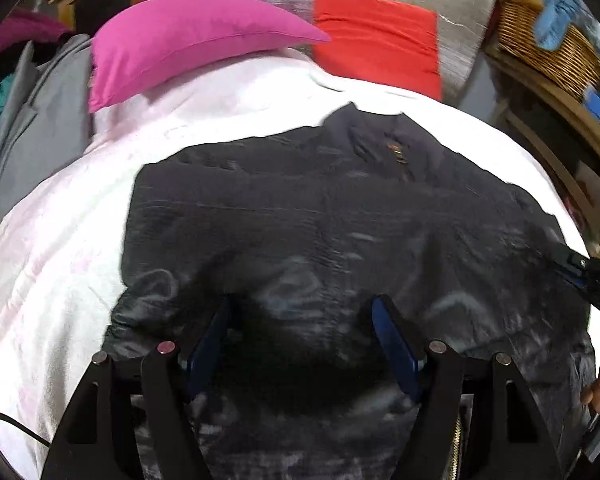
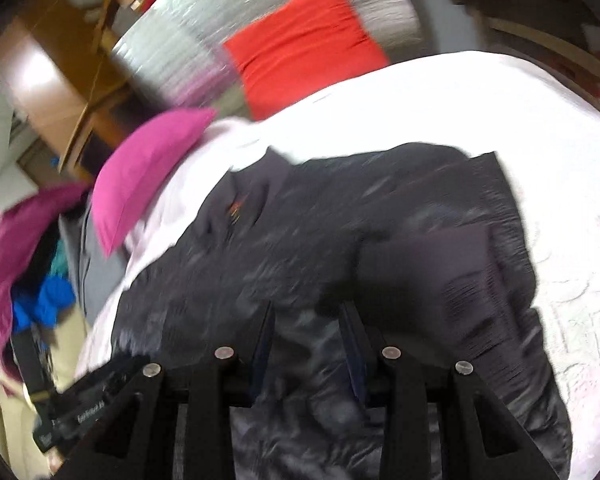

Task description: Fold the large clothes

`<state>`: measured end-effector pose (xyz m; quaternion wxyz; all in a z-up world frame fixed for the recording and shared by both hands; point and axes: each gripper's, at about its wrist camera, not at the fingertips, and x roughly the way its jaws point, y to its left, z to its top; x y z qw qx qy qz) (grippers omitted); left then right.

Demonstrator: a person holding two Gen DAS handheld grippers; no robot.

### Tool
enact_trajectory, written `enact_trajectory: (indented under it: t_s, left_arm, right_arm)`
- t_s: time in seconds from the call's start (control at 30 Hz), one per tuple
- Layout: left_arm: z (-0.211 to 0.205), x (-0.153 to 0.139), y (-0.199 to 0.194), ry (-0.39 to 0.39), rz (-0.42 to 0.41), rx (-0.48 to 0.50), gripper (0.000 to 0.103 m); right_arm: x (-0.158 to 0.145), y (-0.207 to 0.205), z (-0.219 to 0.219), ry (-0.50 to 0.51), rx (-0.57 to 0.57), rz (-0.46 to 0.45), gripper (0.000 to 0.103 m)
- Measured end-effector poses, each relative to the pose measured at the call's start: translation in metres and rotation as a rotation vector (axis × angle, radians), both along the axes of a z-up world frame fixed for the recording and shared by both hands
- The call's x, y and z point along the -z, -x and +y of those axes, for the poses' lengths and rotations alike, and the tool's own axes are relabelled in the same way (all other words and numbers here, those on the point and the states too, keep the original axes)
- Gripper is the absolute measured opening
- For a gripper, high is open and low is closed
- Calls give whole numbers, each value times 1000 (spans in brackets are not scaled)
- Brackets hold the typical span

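A: Step? Where's the garment?

B: Black jacket [image 1: 320, 220] lies spread on the white bedspread [image 1: 60, 240], collar at the far end near the pink pillow [image 1: 188, 40]. Looks like a fold in hand at the near hem.

A: Grippers?

B: Left gripper [image 1: 300, 336] is spread wide over the near hem; a grip is hard to call. Right gripper [image 2: 306, 340] is narrower with jacket cloth between its fingers, apparently pinched, though blur hides it.

A: Next?

B: Probably secure both near corners, then carry the hem far toward the collar.
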<state>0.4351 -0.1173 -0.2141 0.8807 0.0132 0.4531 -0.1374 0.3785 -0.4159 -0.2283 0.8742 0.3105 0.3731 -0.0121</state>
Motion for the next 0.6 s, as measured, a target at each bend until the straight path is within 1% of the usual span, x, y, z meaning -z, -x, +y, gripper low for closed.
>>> enact_trajectory:
  t_s: [0.03,0.07,0.1,0.2,0.33,0.4,0.43,0.5,0.57,0.6]
  left_arm:
    - [0,1,-1,-1,5,-5,74]
    - [-1,4,-3,-8,13,-4,74]
    - [-3,8,-4,-33,25,2,74]
    - [-8,9,-2,-69,14,16,74]
    - [6,-5,2,11,4,4,74]
    - [23,-16,3,36,-32,-33,74]
    - [31,-19,3,41,-46,-53,74]
    - [55,-25,2,48,-65,-128,75]
    - [76,-23,-4,64,-55,-198,77]
    - [89,-20,-8,78,-37,-235,77]
  right_arm:
    - [4,-3,-4,18,30,25,37]
    - [7,-6,-6,20,35,44,38]
    - [12,-9,-8,4,25,57,38]
    - [10,-9,-8,-6,10,52,38]
    - [-7,12,-21,-31,25,10,39]
    - [-14,27,-35,-40,68,-18,56]
    - [-16,34,-44,-40,96,-29,70]
    - [-17,49,-60,-38,149,-38,72]
    - [-14,57,-75,-64,172,-26,72]
    - [-10,58,-79,-80,176,-13,72]
